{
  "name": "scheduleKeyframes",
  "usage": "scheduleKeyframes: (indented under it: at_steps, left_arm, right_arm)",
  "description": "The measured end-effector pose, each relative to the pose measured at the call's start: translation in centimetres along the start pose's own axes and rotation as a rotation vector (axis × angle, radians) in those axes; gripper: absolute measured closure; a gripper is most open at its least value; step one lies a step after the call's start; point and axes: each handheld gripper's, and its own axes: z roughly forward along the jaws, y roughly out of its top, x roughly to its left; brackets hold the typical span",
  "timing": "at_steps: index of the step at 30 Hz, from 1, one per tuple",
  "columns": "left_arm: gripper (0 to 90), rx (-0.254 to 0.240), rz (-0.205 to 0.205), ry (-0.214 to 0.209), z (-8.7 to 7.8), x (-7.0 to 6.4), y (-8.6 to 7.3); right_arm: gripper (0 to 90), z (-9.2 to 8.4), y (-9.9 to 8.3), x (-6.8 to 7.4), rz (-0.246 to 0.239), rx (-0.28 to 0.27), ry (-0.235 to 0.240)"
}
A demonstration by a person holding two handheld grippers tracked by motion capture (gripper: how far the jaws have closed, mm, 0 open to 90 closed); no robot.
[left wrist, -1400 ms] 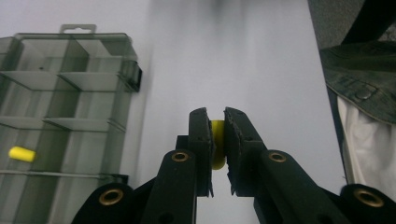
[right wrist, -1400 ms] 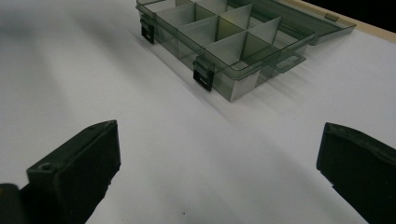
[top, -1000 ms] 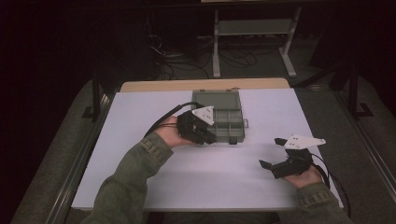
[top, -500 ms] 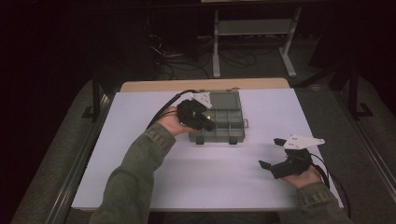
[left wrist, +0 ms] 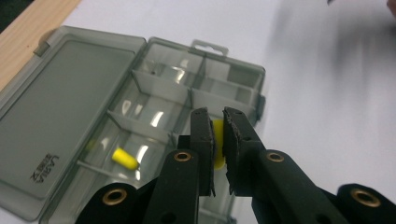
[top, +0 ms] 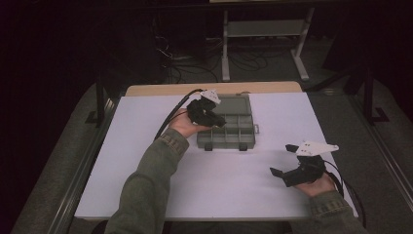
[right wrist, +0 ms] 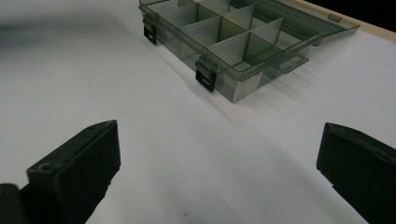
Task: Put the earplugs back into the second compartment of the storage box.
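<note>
One small yellow foam plug (left wrist: 124,159) lying in the grey clear-plastic compartment box (left wrist: 140,112) | left gripper (left wrist: 217,133) pinching second yellow plug (left wrist: 218,144) above it, awaiting release | right gripper (right wrist: 219,172) idling, jaws spread.

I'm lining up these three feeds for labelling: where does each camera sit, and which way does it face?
High view: above the person's side, looking forward and down on the table; forearms and both claws show.
Left gripper view: on the left claw, pinching a yellow piece over the organizer box.
Right gripper view: on the right claw, open, low over the table.
All views share the box.
</note>
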Motion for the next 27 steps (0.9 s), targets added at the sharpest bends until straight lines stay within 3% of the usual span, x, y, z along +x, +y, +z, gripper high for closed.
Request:
scheduleKeyframes:
  at_steps: [8,12,18,27]
  left_arm:
    - [83.3,-0.024,-0.025,0.086,1.8,1.3,-0.4]
    - [83.3,-0.013,-0.049,0.122,2.6,2.1,-0.8]
    - [83.3,-0.026,-0.111,0.146,3.2,3.4,-1.7]
    - [80.9,0.006,-0.129,0.139,4.3,4.1,-2.6]
  right_arm:
    - [0.0,-0.2,0.0,-0.1,0.009,-0.01,0.0]
    - [0.0,-0.2,-0.1,-0.1,0.01,-0.008,0.0]
    - [0.0,-0.3,-0.2,-0.1,0.012,-0.008,0.0]
    - [0.0,-0.3,-0.2,-0.2,0.011,-0.008,0.0]
